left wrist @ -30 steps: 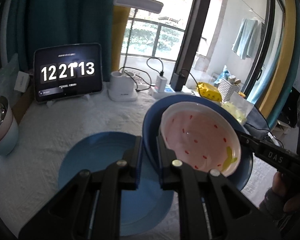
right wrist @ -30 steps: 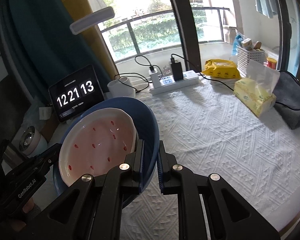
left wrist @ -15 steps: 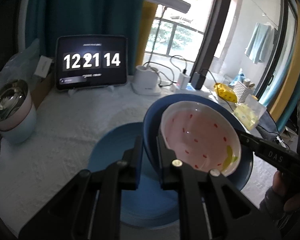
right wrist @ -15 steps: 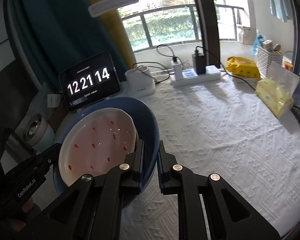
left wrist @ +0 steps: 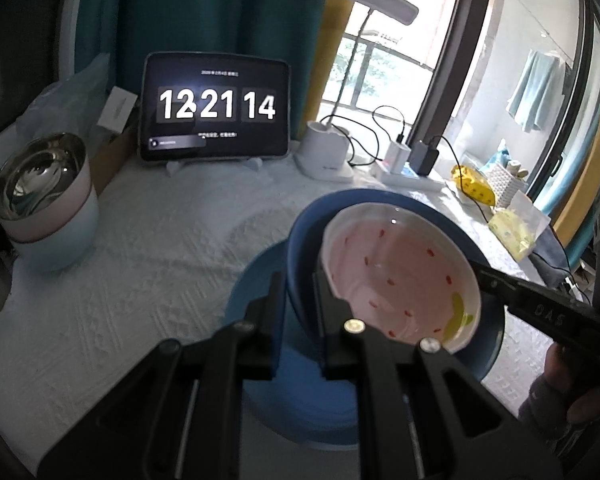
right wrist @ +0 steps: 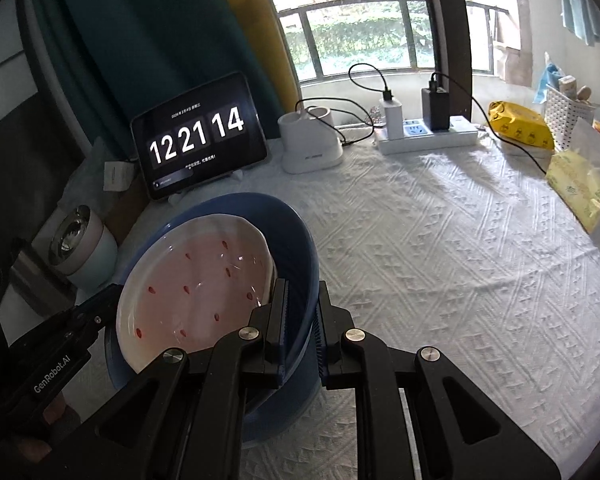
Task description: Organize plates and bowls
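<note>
- The deep blue plastic bowl (left wrist: 300, 248) hangs tilted above the flat blue round plate (left wrist: 260, 380), which lies on the white textured tablecloth of the table (left wrist: 140, 280).
- Nested inside it is a pink ceramic bowl with red flecks and a white rim (left wrist: 396, 276); both openings face up and lean towards the left tongs' camera.
- Left tongs (left wrist: 298, 300) are pinching the blue bowl's rim on its near side, one finger outside and one inside.
- Right tongs (right wrist: 300, 312) are clamped on the opposite rim the same way.
- The stack is round, with no long axis; the two grips sit across its width.
- A tablet showing a clock (right wrist: 198, 136) stands behind, and a steel-lined pastel cup (left wrist: 44, 200) sits well to the left.
</note>
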